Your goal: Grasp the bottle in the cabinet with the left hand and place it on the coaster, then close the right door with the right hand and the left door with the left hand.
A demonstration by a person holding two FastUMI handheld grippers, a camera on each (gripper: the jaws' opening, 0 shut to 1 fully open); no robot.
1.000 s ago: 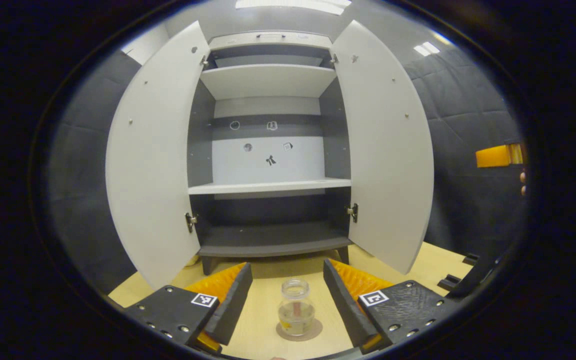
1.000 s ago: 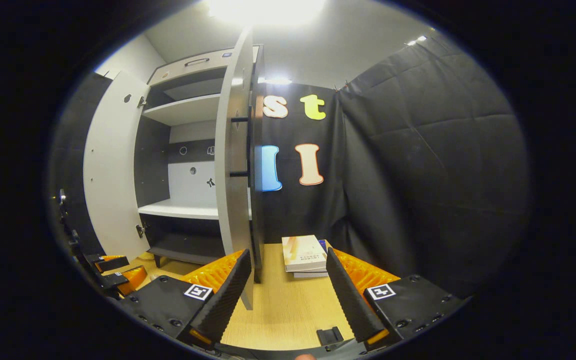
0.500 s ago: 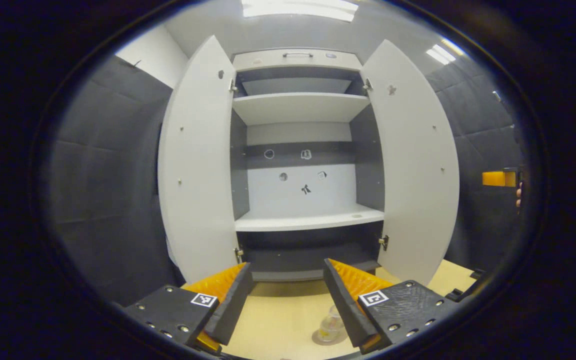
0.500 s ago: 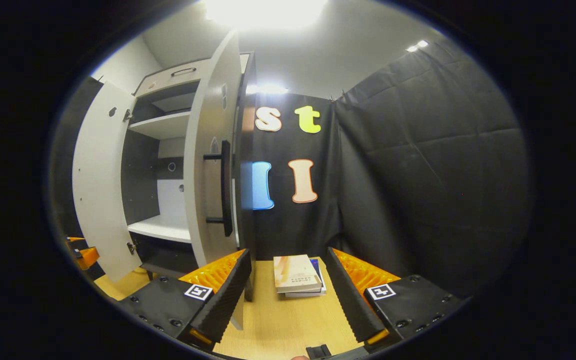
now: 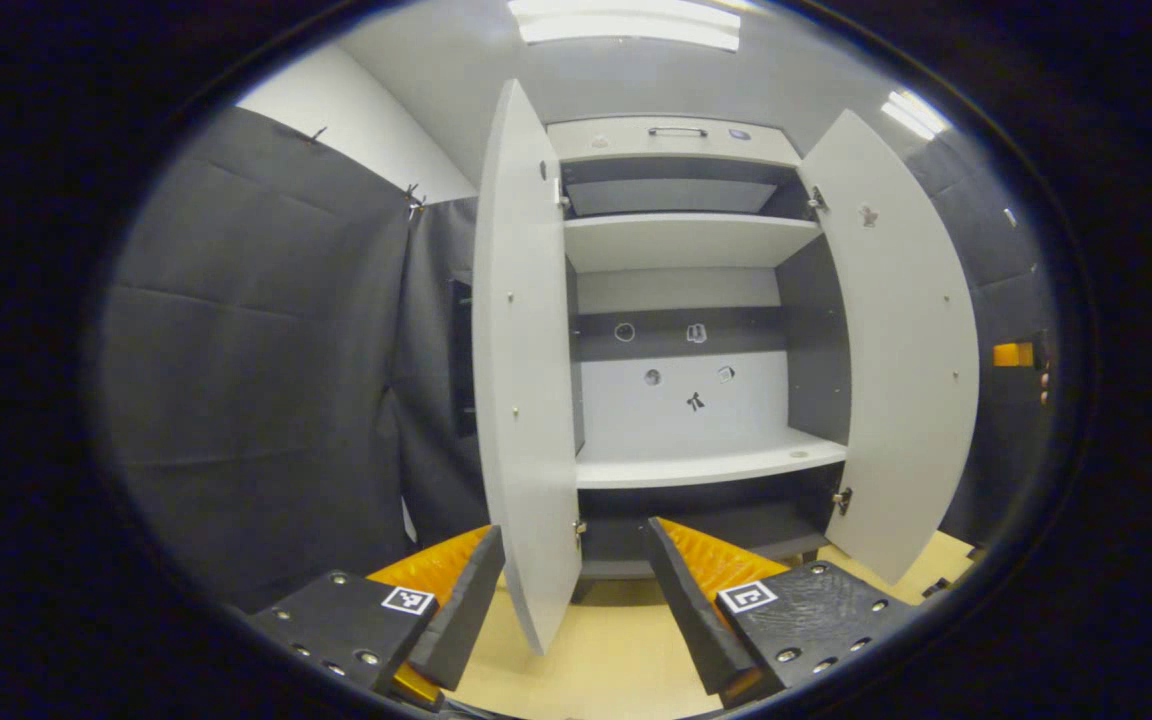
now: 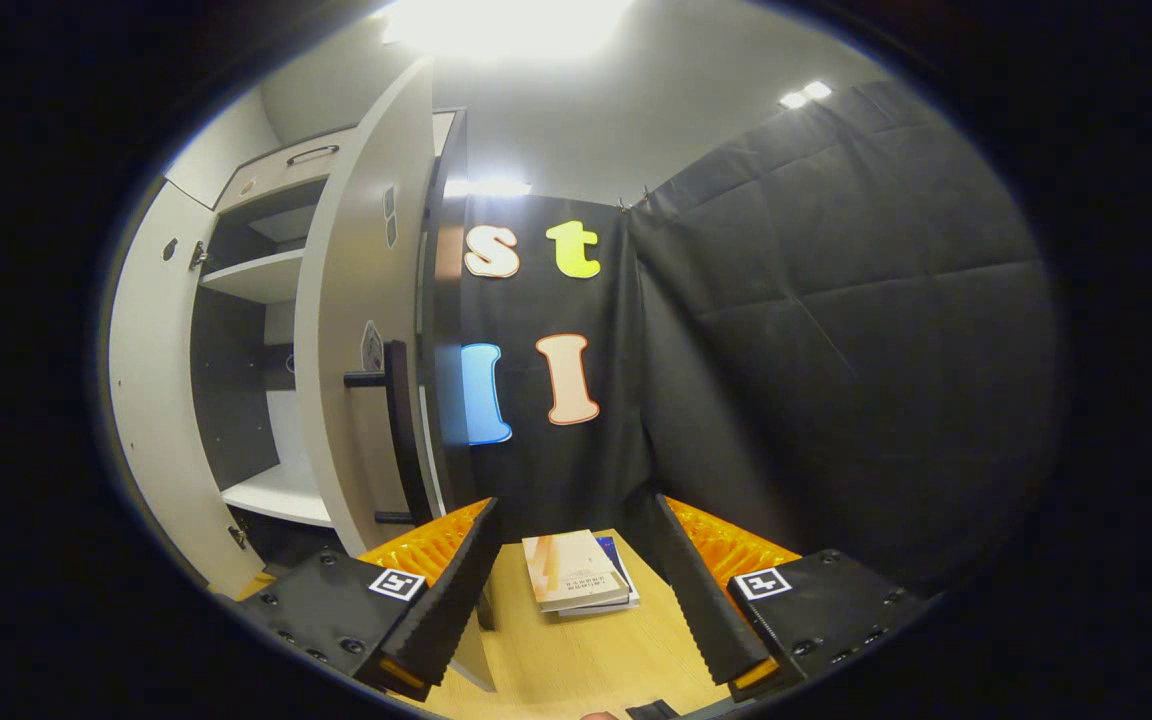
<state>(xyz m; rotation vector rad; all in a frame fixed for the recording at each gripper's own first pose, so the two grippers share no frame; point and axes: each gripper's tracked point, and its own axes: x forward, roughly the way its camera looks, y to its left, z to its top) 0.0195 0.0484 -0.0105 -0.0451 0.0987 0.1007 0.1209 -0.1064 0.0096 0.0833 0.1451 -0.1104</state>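
Observation:
The white cabinet (image 5: 696,240) stands with both doors open and its shelves bare. In the left gripper view the left door (image 5: 521,400) is seen nearly edge-on, and its lower corner hangs between the spread fingers of my left gripper (image 5: 573,532), which is open and holds nothing. The right door (image 5: 911,350) swings out at the right, and beyond it shows part of my right gripper (image 5: 1014,354) with a hand. In the right gripper view my right gripper (image 6: 573,505) is open, close to the outer face of the right door (image 6: 351,350), just right of its black handle (image 6: 401,430).
A small stack of books (image 6: 576,585) lies on the wooden table (image 6: 586,660) ahead of the right gripper. Black cloth walls close in on the left of the cabinet and behind the right door. The left door (image 6: 151,400) stands open at the far left.
The left gripper swung left and up; the bottle on its coaster slid out at the bottom of its view. The right gripper moved round to the right door's outer face, nearer the handle.

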